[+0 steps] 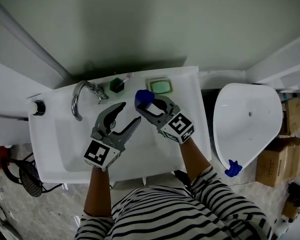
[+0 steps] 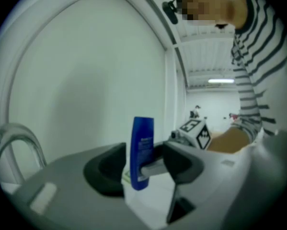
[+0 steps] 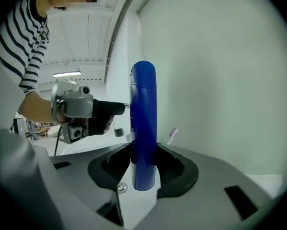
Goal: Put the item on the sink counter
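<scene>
A blue bottle (image 1: 143, 98) is held upright over the back of the white sink counter (image 1: 189, 115). My right gripper (image 1: 148, 105) is shut on its lower part; in the right gripper view the bottle (image 3: 143, 123) stands pinched between both pads of that gripper (image 3: 144, 169). My left gripper (image 1: 130, 112) hangs over the basin just left of the bottle, jaws wide open and holding nothing. In the left gripper view the bottle (image 2: 142, 150) shows a little beyond the open left gripper (image 2: 143, 170), untouched by its pads.
A chrome faucet (image 1: 78, 96) curves over the basin at the left. A green cup with a toothbrush (image 1: 116, 85) and a green soap in its dish (image 1: 161, 86) sit on the back ledge. A white fixture (image 1: 247, 124) and cardboard boxes (image 1: 274, 160) stand to the right.
</scene>
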Demonstrator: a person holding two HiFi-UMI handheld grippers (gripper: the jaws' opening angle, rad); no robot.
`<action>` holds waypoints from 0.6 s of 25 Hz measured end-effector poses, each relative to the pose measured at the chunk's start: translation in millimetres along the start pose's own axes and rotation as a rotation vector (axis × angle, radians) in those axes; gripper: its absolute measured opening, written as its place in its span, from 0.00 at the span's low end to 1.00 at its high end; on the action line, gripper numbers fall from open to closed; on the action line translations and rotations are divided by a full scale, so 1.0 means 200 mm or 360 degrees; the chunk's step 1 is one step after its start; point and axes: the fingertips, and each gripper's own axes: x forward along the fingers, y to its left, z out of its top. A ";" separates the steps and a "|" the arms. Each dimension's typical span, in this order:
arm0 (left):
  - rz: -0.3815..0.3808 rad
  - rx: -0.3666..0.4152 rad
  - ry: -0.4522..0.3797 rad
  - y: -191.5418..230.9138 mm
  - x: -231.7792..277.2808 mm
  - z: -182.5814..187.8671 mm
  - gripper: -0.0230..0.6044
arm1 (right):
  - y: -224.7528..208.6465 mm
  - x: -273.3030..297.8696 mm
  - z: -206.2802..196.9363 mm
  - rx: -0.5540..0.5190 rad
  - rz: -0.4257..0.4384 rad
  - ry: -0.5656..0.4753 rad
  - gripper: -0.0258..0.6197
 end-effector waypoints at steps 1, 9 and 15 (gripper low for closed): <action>0.0009 -0.0005 0.0017 0.00 0.00 -0.03 0.41 | -0.03 0.01 0.00 0.0005 -0.0038 -0.0002 0.29; -0.0020 -0.0073 0.0028 -0.02 0.04 -0.13 0.05 | -0.25 0.11 -0.09 0.0153 -0.0377 -0.0027 0.29; -0.0068 -0.0113 0.0060 -0.02 0.04 -0.19 0.05 | -0.41 0.19 -0.17 0.0204 -0.0578 -0.0003 0.29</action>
